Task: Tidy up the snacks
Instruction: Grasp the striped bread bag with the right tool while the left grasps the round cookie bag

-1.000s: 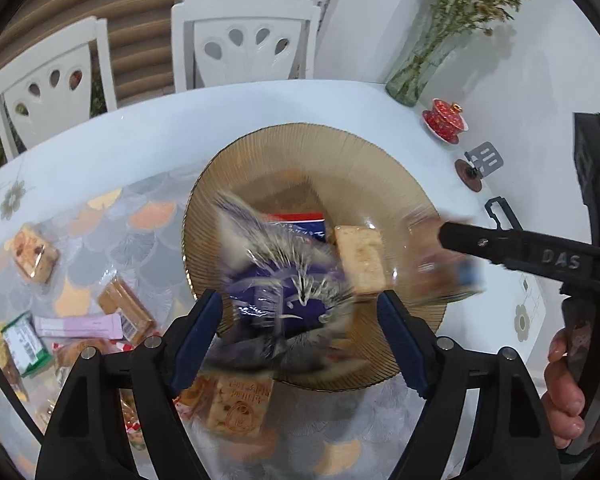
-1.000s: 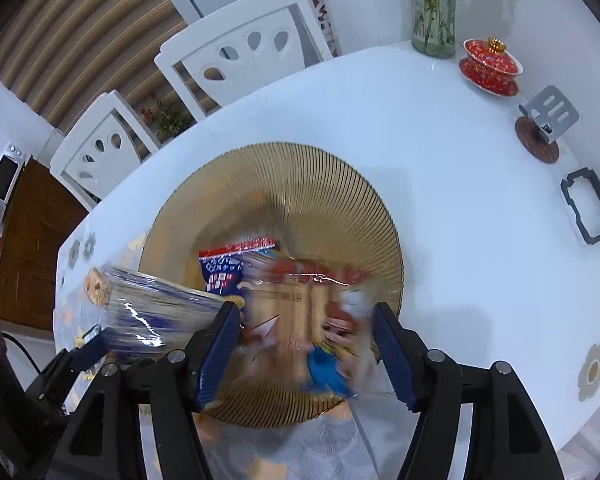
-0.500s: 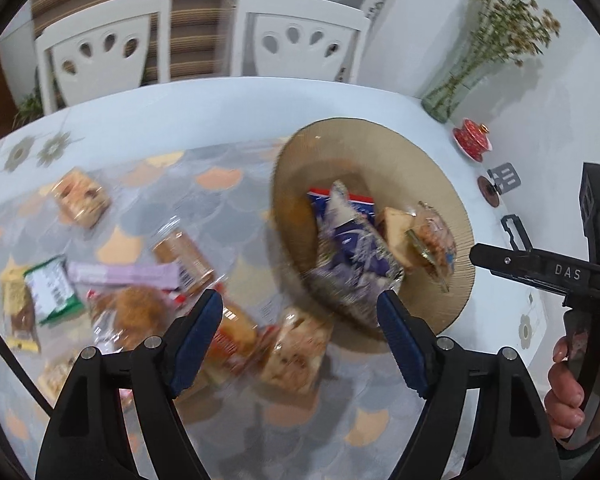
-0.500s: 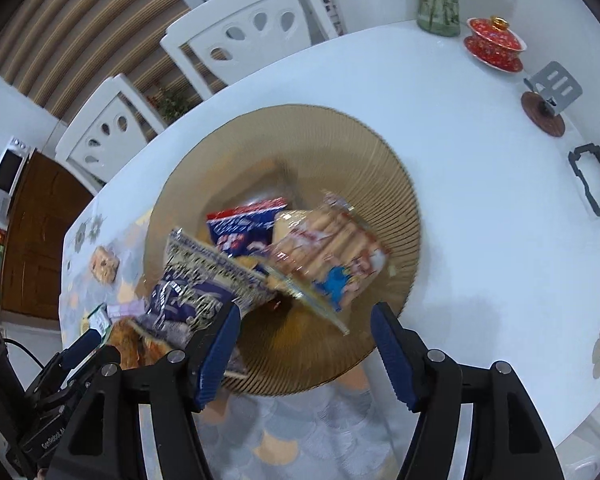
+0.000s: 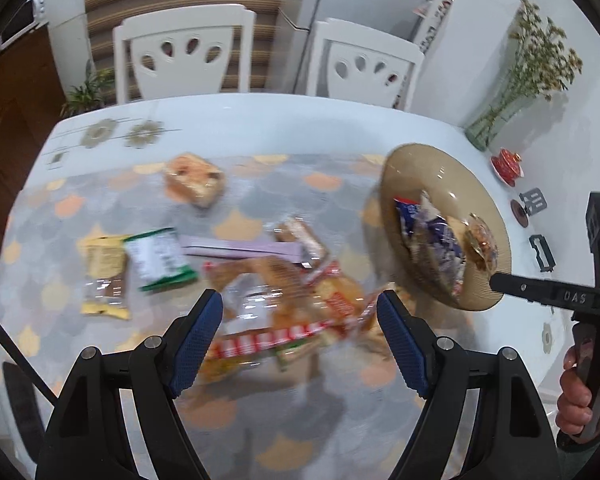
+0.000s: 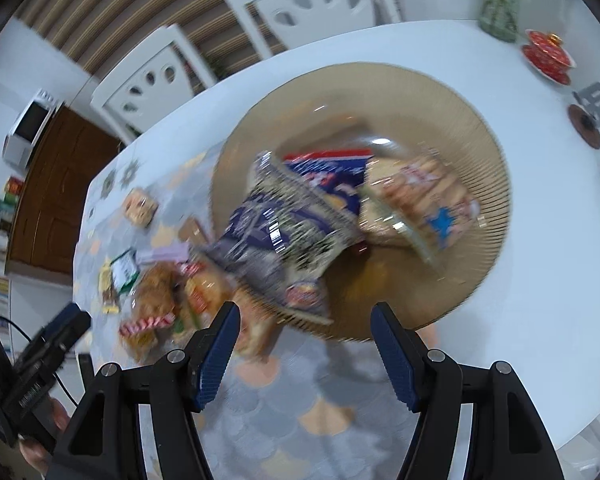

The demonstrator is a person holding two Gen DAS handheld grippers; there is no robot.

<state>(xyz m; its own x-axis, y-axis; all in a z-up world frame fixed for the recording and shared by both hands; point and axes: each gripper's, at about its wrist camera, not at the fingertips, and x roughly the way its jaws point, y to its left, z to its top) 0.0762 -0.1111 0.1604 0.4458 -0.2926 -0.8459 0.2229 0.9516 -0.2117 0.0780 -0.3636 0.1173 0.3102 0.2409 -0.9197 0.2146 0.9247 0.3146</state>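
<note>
Both claws released, empty: left gripper (image 5: 300,344) over the snack pile (image 5: 284,304) mid-tabletop, right gripper (image 6: 304,344) at the bowl's (image 6: 488,152) near rim. Better to centre on one packet, then clench squarely. Farther: loose packets toward the left edge.

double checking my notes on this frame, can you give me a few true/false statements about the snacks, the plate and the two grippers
1. The purple snack bag lies on the amber plate. True.
2. The left gripper is clamped on a packet. False: its jaws stand open with nothing between them, above the pile of snacks on the table.
3. The plate is empty. False: it holds several packets, among them a clear biscuit pack.
4. The green packet lies on the table, off the plate. True.
5. The right gripper holds the purple bag. False: its jaws are open and empty.
</note>
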